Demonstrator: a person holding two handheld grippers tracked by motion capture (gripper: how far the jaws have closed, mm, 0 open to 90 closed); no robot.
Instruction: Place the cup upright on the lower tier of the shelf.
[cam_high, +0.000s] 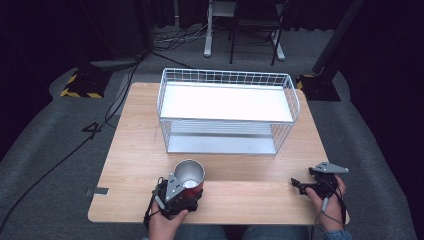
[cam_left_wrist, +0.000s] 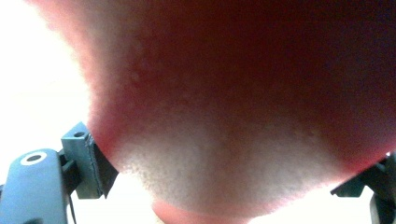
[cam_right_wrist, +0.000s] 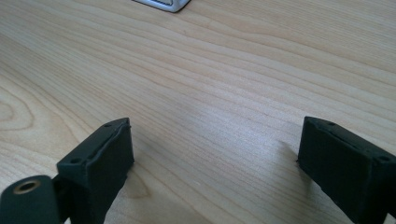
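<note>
A red cup with a shiny metal inside stands upright near the table's front edge, left of centre. My left gripper is shut on the cup's lower wall, held by a hand from below. In the left gripper view the red cup sits very close and blurred between the two jaws of my left gripper. My right gripper rests low at the front right of the table, pointing left. Its jaws stand wide apart over bare wood, so the right gripper is open with nothing in it.
A white wire basket with two flat shelves stands at the back middle of the wooden table; its corner shows ahead of the right gripper. Cables and chair legs lie on the grey floor beyond.
</note>
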